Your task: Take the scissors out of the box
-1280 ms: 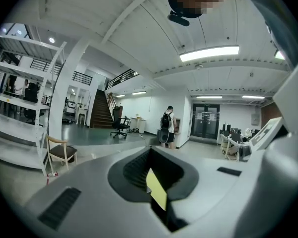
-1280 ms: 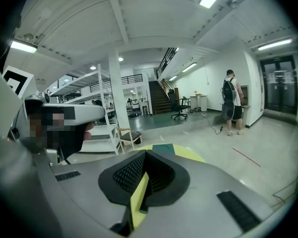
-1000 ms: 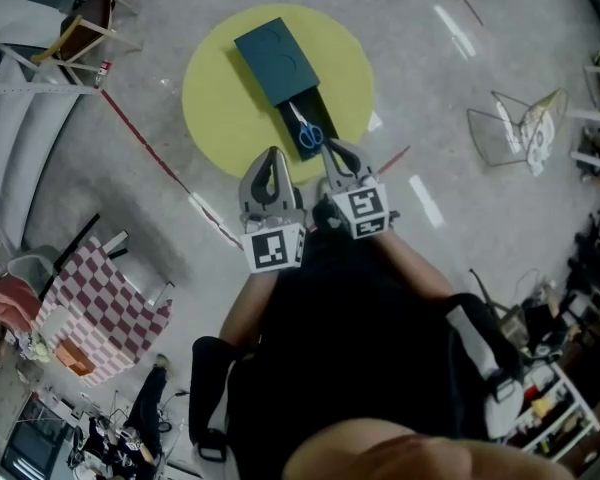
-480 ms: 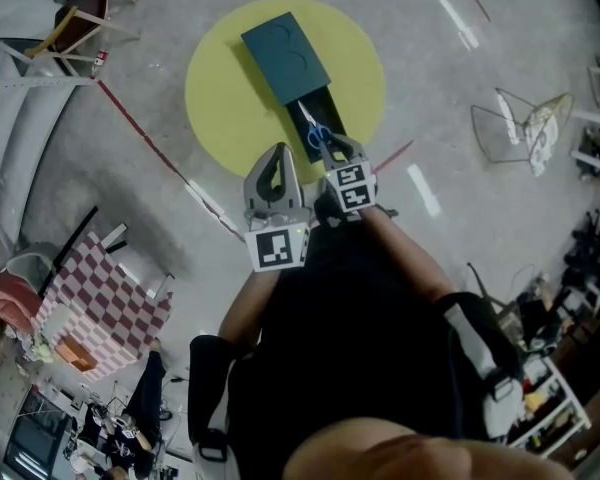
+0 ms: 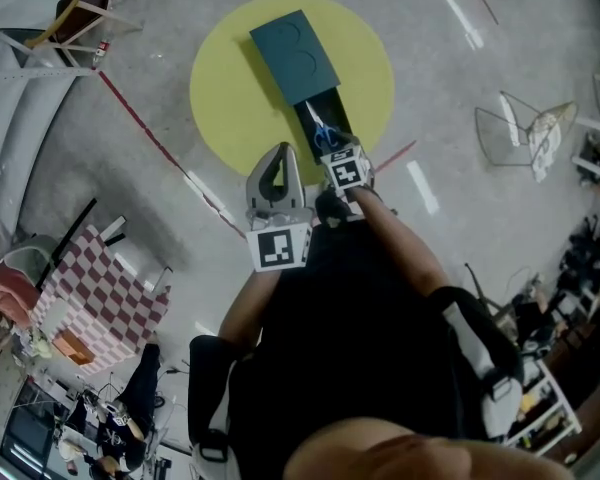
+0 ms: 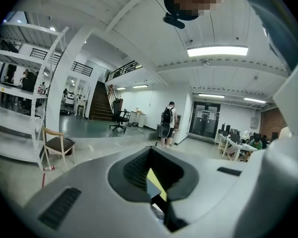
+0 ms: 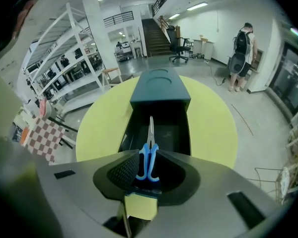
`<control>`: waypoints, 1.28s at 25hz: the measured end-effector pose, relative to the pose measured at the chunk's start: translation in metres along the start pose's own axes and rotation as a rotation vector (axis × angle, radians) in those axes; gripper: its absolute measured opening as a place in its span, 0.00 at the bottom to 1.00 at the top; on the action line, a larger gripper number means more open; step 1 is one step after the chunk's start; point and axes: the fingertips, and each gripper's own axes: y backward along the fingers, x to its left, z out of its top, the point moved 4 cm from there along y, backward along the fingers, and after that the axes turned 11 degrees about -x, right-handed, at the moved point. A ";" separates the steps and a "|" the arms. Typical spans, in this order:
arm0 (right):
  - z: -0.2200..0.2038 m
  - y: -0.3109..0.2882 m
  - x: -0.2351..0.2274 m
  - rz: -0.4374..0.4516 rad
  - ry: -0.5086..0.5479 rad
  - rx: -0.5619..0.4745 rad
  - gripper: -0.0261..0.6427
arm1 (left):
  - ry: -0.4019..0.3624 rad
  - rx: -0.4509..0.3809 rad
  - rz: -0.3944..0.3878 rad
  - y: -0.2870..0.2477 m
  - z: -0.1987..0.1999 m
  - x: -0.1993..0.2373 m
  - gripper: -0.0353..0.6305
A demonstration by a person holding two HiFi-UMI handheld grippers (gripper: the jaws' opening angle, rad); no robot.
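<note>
Head view, worktop: a round yellow worktop [image 5: 230, 88] stands on a grey floor.
Head view, box: a dark teal box [image 5: 293, 53] lies on the worktop. Its black inner tray [image 5: 315, 116] sticks out toward the person.
Head view, scissors: the scissors [image 5: 325, 138], with blue handles, are at the near end of the tray, right at the tip of the right hand-held gripper [image 5: 332, 156].
Head view, left side: the left hand-held gripper [image 5: 277, 158] is just beside the right one, over the near edge of the worktop and apart from the box.
Left gripper view, grip: the jaws are together with their tips touching and nothing is held. A sliver of yellow worktop shows through the gap behind the tips.
Left gripper view, surroundings: this camera looks out into a hall with a person wearing a backpack [image 6: 166, 125], a wooden chair [image 6: 57, 145] and a staircase [image 6: 100, 102].
Right gripper view, grip: the jaws are clenched on the blue handles, one jaw on each side.
Right gripper view, scissors: the blades are closed and point away along the open tray toward the covered part of the box. The scissors are over the tray. I cannot tell whether they rest on its floor or hang just above it.
</note>
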 end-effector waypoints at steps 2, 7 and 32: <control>-0.006 -0.009 0.000 0.003 0.002 0.030 0.17 | 0.004 0.003 0.006 0.000 -0.001 0.003 0.05; -0.019 -0.025 0.002 0.009 0.000 0.092 0.17 | 0.010 0.014 0.013 0.000 -0.006 0.008 0.05; -0.027 -0.039 -0.013 -0.038 0.034 0.376 0.20 | 0.037 0.037 0.082 -0.012 -0.012 0.027 0.05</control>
